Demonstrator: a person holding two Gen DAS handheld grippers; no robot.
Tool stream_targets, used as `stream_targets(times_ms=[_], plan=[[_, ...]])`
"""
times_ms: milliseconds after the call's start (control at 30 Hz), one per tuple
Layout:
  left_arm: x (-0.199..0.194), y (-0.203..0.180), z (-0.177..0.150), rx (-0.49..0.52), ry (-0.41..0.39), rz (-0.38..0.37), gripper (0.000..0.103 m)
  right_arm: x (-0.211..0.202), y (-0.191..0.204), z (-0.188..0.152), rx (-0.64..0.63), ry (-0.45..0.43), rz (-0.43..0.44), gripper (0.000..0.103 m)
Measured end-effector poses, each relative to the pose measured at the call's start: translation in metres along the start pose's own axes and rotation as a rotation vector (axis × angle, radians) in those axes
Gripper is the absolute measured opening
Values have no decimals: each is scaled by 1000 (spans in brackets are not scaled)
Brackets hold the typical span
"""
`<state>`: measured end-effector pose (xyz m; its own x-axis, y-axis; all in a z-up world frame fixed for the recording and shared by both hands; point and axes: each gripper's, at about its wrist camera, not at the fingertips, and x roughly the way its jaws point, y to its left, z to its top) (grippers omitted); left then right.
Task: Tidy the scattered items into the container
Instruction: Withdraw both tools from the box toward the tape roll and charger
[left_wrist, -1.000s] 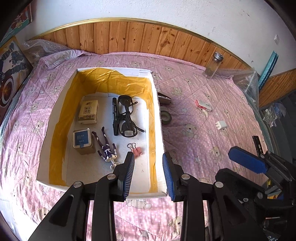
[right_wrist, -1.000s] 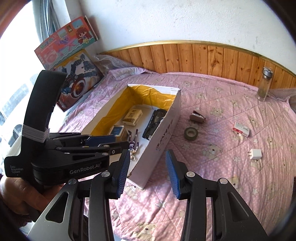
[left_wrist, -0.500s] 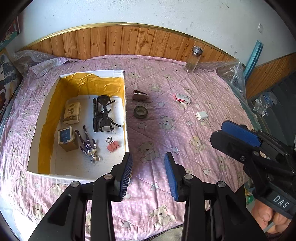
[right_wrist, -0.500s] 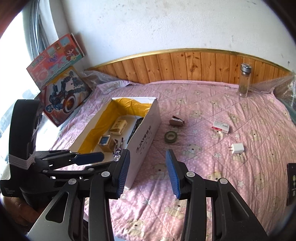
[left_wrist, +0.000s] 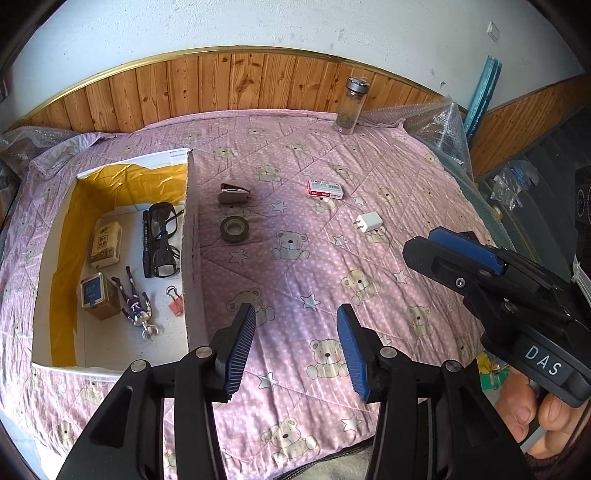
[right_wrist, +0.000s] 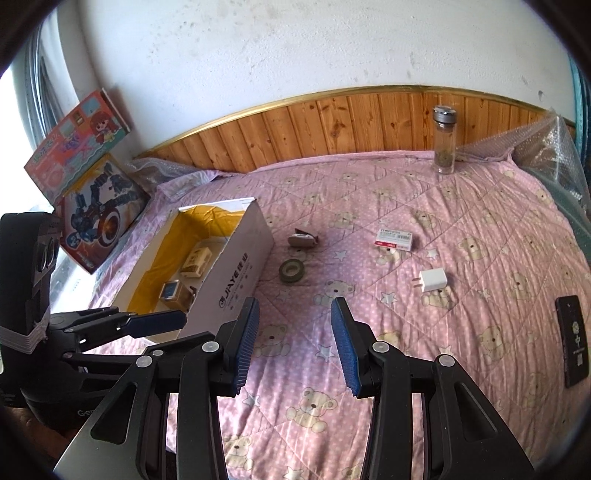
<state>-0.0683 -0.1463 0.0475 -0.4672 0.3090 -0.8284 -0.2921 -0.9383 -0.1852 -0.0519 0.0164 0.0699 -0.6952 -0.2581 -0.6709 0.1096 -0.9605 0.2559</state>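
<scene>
While both our left tongs (left_wrist: 295, 332) and right tongs (right_wrist: 293, 330) hang spread and empty, the tape roll (left_wrist: 234, 229) lies on the bed just beside the box (left_wrist: 192, 258); reaching carelessly, we could knock its wall.

A: The left wrist view looks down from the near edge of the pink bear-print quilt (left_wrist: 295, 266), the yellow-lined white cardboard box (left_wrist: 192, 258) at nine o'clock.

B: The right view sits further right and lower (same wooden-panelled wall (right_wrist: 332, 125) at twelve). Both share the dark tape roll (right_wrist: 291, 270).
</scene>
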Motion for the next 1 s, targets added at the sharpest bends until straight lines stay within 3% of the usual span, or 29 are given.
stream_targets(times_ms=[367,700,1000], plan=[[40,-13,24,-15,31,-20,49,19,-46,5,58,29,-52,45],[86,-4,43,-26,64,31,49,45,-87,10,105,57,-79,45],[136,30,54,-179,107,35,56,81,-153,6,216,97,-126,46]])
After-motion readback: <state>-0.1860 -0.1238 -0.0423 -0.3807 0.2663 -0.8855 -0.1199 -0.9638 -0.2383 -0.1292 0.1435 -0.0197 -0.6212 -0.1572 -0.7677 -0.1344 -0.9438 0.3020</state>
